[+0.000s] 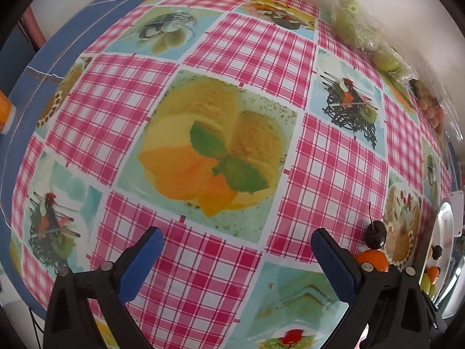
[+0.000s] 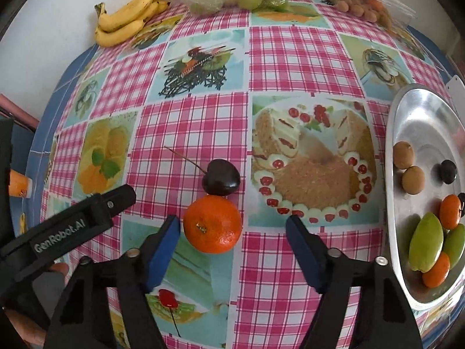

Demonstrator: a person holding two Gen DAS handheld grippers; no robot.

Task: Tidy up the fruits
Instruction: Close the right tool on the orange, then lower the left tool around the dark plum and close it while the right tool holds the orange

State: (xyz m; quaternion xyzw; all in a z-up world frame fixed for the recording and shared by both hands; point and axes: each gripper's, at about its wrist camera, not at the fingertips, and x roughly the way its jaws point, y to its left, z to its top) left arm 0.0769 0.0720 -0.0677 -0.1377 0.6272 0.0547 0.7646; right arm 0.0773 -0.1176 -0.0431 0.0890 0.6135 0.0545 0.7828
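So the right gripper is spread wide and sitting low over the cloth, with the tangerine just ahead of it, much closer to its left finger than its right, nothing pinched yet. My read is it's lining up to grab that one, since it's the nearest loose fruit and the tray with the sorted stuff is right there on the right. The cherry is touching the tangerine on the far side, stem sticking out up and left, so closing on the tangerine could nudge it and send it rolling. The tray already holds 2 brown round fruits, a dark one, 2 or 3 tangerines and a couple of green ones, all bunched toward the near end, so the far end has bare metal to drop into. Its raised rim faces the gripper, so the fruit probably has to go up and over, not slide. The left gripper is also wide open, hovering over bare cloth with nothing between its fingers, just parked left of the action I guess. Bananas and 2 bagged lots sit along the back edge by the wall, well apart from all this, so the middle of the table is free for swinging across.
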